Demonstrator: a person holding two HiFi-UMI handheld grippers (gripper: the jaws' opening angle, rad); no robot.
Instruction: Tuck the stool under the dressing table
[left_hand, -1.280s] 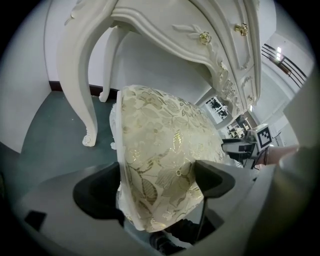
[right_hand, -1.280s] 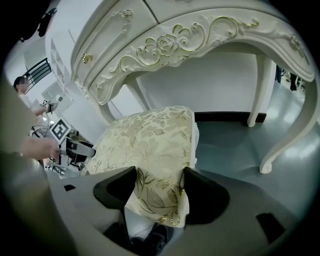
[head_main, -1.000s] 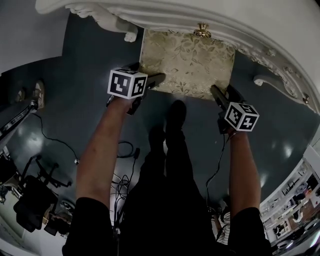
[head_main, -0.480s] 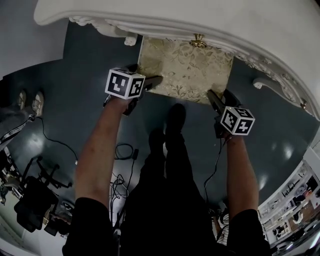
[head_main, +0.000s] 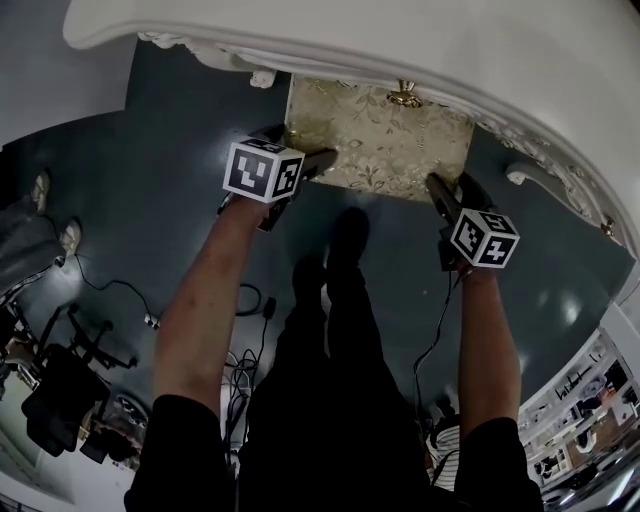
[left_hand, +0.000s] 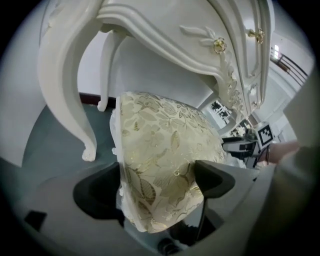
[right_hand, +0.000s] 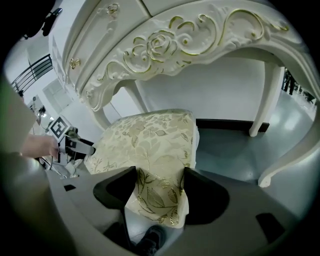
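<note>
The stool has a cream cushion with a gold leaf pattern, and its far part lies under the white carved dressing table. My left gripper is shut on the stool's near left corner. My right gripper is shut on the near right corner. In the left gripper view the cushion fills the gap between the jaws. The right gripper view shows the same, with the table's gilded apron overhead.
Curved white table legs stand on both sides of the stool: one at the left, one at the right. The floor is dark grey-blue. Cables and black equipment lie behind the person's legs.
The stool has slid a little further under the dressing table, and both grippers have moved forward with it. More of the cushion is covered by the table edge.
</note>
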